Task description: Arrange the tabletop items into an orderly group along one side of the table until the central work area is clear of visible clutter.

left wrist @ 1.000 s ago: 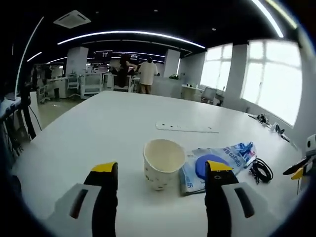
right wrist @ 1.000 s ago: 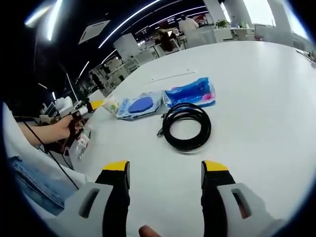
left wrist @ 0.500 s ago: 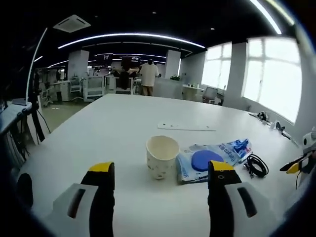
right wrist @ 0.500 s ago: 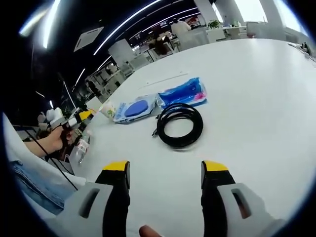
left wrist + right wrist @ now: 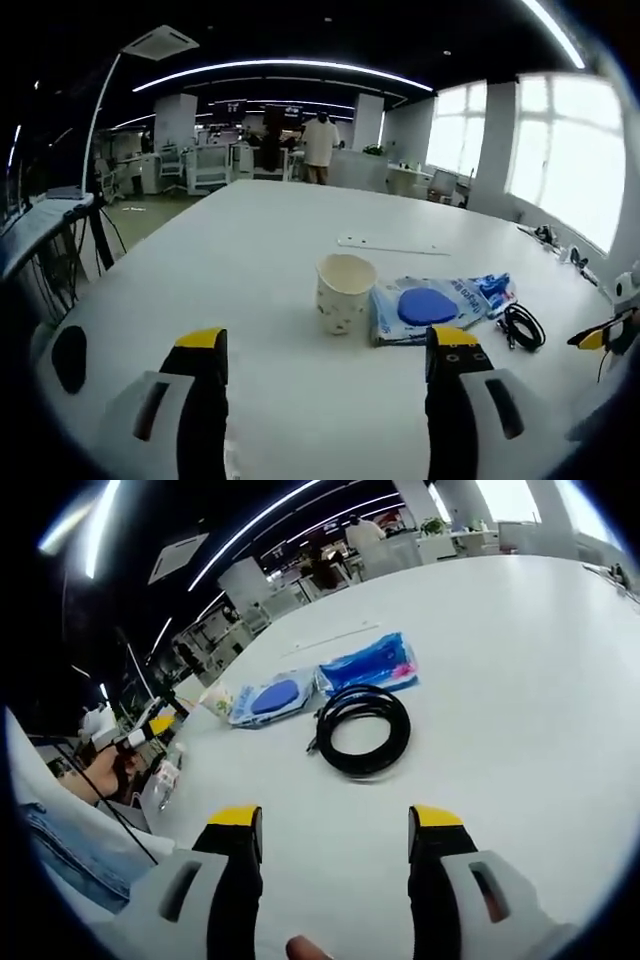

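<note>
While the paper cup (image 5: 344, 291), wipes pack (image 5: 432, 309) and coiled cable (image 5: 362, 730) lay clustered mid-worktop (image 5: 240, 250), I held both the left gripper (image 5: 325, 362) and the right gripper (image 5: 335, 832) spread, empty, short of them for approach.

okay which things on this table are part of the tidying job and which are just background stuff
To tidy: paper cup, wipes packet with blue lid, blue pouch, coiled black cable.

Background: office desks, a standing person, windows, ceiling lights.
</note>
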Demonstrator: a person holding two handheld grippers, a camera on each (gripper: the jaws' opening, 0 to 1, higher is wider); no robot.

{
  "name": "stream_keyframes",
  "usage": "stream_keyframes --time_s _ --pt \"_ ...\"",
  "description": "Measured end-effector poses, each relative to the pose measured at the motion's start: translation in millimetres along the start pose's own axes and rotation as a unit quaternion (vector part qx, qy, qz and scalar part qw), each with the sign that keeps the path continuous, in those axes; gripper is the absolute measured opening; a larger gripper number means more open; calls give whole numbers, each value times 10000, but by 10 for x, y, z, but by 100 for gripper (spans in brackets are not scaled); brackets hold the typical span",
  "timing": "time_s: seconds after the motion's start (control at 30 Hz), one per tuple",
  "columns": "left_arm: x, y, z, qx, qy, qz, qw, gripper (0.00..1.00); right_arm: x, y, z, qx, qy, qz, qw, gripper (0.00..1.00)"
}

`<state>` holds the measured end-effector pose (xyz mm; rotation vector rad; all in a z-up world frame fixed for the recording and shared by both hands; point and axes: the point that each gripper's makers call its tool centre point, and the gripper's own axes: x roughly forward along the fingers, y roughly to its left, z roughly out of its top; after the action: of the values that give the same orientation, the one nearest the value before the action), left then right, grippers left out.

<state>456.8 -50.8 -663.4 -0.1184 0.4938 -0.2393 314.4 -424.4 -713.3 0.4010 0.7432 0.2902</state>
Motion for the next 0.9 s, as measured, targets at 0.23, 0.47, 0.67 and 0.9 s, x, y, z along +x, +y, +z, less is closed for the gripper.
stream_keyframes --time_s 0.23,0.47,0.67,0.9 --pt "-287 144 -88 -480 143 492 9975 91 -2 -9 -1 33 24 -21 10000 58" --pt "-482 304 -55 -730 72 744 9945 91 20 -3 -70 60 154 -10 9999 58" --pt "-573 424 -90 -851 78 895 9923 90 70 -54 34 -13 200 -28 9998 58" --pt "-668 576 -180 -785 269 1075 9907 85 129 -202 196 -42 184 -68 9998 57"
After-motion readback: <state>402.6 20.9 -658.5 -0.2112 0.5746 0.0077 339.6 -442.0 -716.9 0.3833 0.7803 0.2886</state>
